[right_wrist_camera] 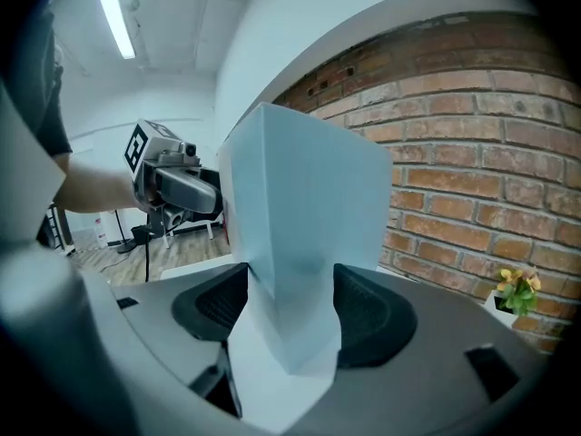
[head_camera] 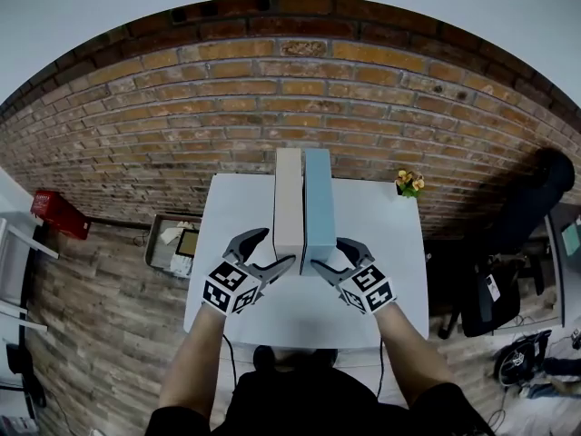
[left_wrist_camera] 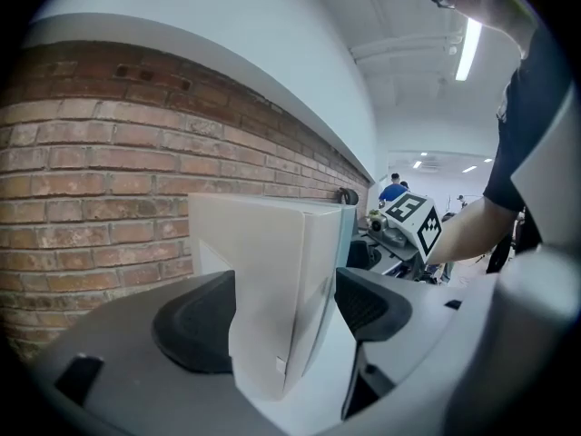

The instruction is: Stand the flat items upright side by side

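Note:
Two flat boxes stand upright side by side on the white table (head_camera: 245,312), long faces touching: a beige box (head_camera: 289,198) on the left and a light blue box (head_camera: 319,198) on the right. My left gripper (head_camera: 272,249) straddles the near end of the beige box (left_wrist_camera: 263,280); its right pad stands clear of the box, so it is open. My right gripper (head_camera: 329,253) straddles the near end of the blue box (right_wrist_camera: 304,216), its pads close beside both faces without visibly pressing.
A brick wall (head_camera: 272,98) runs right behind the table's far edge. A small pot of yellow flowers (head_camera: 410,183) sits at the table's far right corner. On the floor, a tray of odds (head_camera: 177,242) lies left and a dark chair (head_camera: 490,298) stands right.

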`<state>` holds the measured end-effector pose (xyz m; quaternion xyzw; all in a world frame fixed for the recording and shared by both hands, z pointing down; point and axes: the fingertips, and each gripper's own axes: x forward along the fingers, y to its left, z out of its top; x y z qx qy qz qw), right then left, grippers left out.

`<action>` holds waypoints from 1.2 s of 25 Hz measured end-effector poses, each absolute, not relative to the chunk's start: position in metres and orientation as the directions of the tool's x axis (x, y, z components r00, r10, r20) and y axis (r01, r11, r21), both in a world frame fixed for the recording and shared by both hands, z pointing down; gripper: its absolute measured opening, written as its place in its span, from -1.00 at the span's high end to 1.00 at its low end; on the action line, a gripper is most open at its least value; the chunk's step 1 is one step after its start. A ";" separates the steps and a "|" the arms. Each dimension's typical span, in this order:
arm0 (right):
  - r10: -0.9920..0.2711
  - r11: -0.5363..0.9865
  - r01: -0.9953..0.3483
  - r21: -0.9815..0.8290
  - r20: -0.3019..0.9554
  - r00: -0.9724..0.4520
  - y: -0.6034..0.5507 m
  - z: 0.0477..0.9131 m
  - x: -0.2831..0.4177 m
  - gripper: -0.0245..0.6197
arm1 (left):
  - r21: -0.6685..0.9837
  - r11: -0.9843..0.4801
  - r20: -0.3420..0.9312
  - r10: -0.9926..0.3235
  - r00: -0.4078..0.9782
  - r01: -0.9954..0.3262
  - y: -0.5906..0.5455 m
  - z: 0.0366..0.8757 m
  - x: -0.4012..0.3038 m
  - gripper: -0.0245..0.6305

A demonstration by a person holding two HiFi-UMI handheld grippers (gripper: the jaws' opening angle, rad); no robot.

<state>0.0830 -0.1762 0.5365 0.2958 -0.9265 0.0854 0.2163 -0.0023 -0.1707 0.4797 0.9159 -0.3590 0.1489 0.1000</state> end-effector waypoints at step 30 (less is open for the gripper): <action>-0.659 0.690 -0.716 -0.109 0.314 -0.683 -0.195 0.484 0.128 0.62 | 0.109 -0.640 0.297 -0.709 0.639 -0.761 -0.202 0.464 -0.065 -0.03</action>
